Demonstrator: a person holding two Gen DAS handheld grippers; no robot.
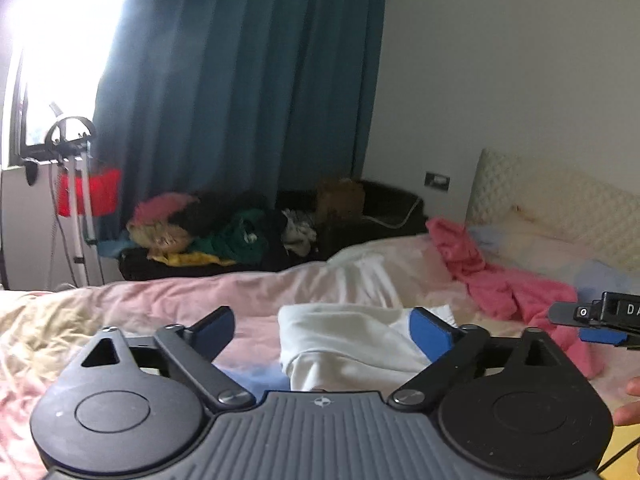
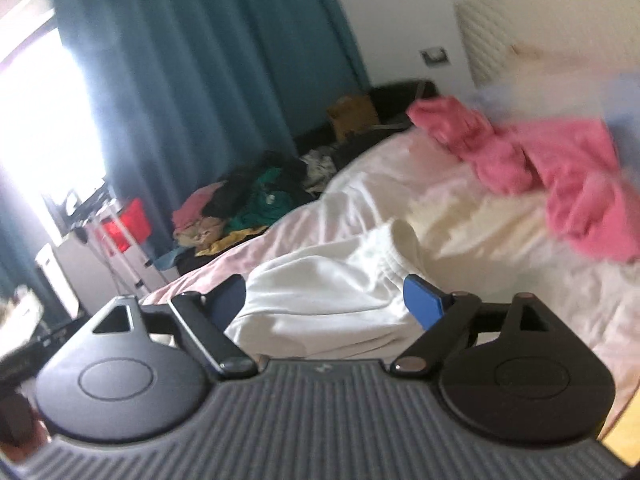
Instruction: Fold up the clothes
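Observation:
A white garment (image 1: 344, 340) lies folded on the bed, and it also shows in the right wrist view (image 2: 320, 288). My left gripper (image 1: 322, 330) is open, its blue pads wide apart on either side of the garment's near edge. My right gripper (image 2: 328, 300) is open too, with the white cloth between its fingers but not pinched. The right gripper's tip (image 1: 600, 322) shows at the right edge of the left wrist view. A crumpled pink garment (image 1: 500, 276) lies further back on the bed, also in the right wrist view (image 2: 560, 176).
The bed has a rumpled pink and cream cover (image 1: 160, 304) and a cream headboard (image 1: 560, 200). A dark sofa heaped with clothes (image 1: 224, 232) stands beyond the bed, under a teal curtain (image 1: 240, 80). A white stand (image 1: 80, 200) is by the window.

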